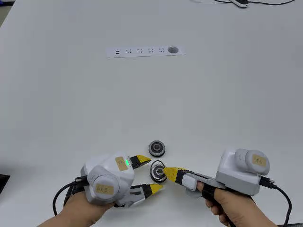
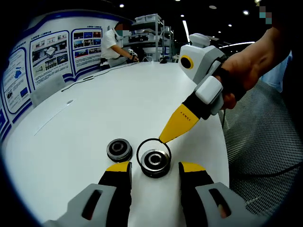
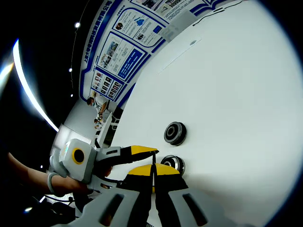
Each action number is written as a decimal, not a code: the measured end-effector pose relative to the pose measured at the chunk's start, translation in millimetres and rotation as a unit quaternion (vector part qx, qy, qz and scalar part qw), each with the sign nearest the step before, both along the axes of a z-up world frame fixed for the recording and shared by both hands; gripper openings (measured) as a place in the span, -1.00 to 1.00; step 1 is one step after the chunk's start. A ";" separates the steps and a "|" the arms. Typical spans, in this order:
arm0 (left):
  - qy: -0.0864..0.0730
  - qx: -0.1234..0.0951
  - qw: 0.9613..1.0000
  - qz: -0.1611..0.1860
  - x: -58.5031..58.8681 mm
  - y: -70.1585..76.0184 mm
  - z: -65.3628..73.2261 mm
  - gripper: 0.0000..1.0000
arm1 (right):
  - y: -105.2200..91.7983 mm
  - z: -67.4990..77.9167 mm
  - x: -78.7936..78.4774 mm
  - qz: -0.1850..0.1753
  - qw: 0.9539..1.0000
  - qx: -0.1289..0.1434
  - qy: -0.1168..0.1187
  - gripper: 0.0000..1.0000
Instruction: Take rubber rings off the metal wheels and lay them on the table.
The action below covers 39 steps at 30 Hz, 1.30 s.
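The near metal wheel (image 1: 158,171) is found lying flat on the smooth white table (image 1: 213,104), bore upward, between the spread jaws of the left gripper (image 1: 148,174), its thin black rubber ring (image 2: 138,152) pinched at one edge and held tilted by the right gripper (image 3: 152,169), a second round wheel (image 1: 156,148) lying flat just beyond.

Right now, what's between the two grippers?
The near wheel, its rubber ring half off, lies between the left gripper and right gripper, in the head view.
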<state>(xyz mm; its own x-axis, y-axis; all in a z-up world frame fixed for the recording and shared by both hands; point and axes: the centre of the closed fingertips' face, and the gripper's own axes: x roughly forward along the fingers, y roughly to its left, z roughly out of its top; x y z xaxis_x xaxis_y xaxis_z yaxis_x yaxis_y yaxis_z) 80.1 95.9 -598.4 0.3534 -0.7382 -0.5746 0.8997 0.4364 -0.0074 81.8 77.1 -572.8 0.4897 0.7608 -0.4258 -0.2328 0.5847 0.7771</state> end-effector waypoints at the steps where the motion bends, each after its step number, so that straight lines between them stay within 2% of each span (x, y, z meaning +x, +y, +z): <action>1: 0.000 0.000 1.000 0.000 -0.3 0.0 0.2 -0.18 | -0.9 1.5 0.4 -0.001 1.000 0.002 -0.001 -0.96; 8: 0.001 -0.002 1.000 0.002 -1.9 0.2 1.0 -0.19 | -17.0 10.4 5.0 -0.027 1.000 0.011 -0.007 -0.96; 14: 0.001 -0.003 1.000 0.002 -2.2 0.2 1.0 -0.20 | -35.6 8.4 10.0 -0.053 0.999 0.008 -0.006 -0.96; 25: 0.002 -0.002 1.000 0.003 -1.8 1.2 0.2 -0.21 | -57.6 -4.9 19.4 -0.081 0.997 -0.009 0.001 -0.96; 39: 0.006 -0.002 1.000 0.004 -1.4 0.9 -0.9 -0.22 | -65.1 -22.7 20.4 -0.088 0.996 -0.027 0.014 -0.96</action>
